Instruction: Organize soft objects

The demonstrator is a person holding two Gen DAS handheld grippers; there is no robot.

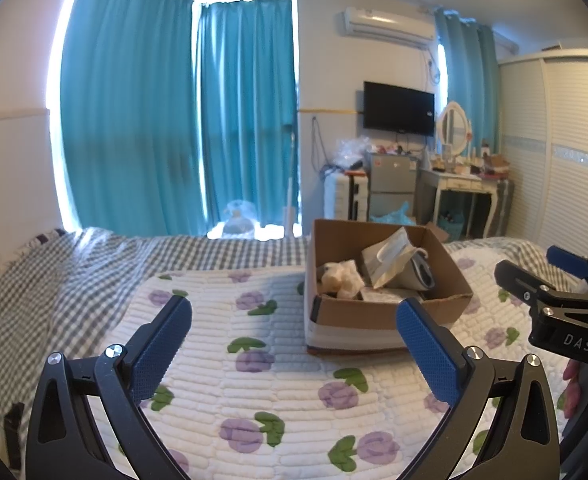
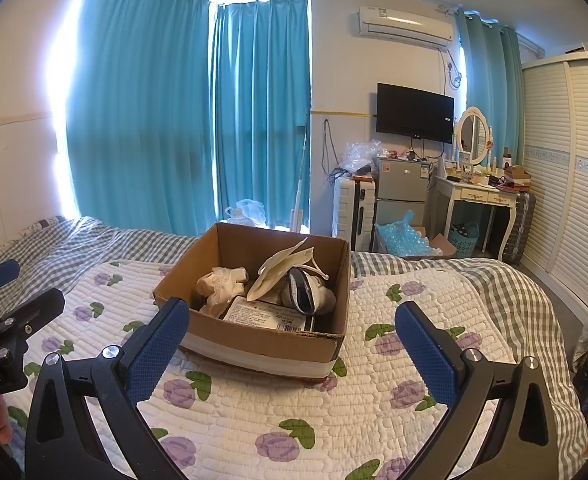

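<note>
A brown cardboard box (image 2: 262,340) stands on the flowered quilt (image 2: 254,412) of the bed. Inside lie a cream plush toy (image 2: 220,284), a flat beige packet (image 2: 282,272), a grey and blue fabric item (image 2: 308,294) and a labelled packet (image 2: 266,314). My right gripper (image 2: 294,332) is open and empty, just in front of the box. My left gripper (image 1: 294,336) is open and empty, left of the box (image 1: 378,314), over the quilt (image 1: 254,392). Each gripper shows at the edge of the other's view.
A checked sheet (image 2: 74,240) covers the far bed. Teal curtains (image 2: 166,112) hang behind. A suitcase (image 2: 354,210), small fridge (image 2: 402,196), dressing table (image 2: 478,196) and wardrobe (image 2: 566,184) stand beyond the bed at the right.
</note>
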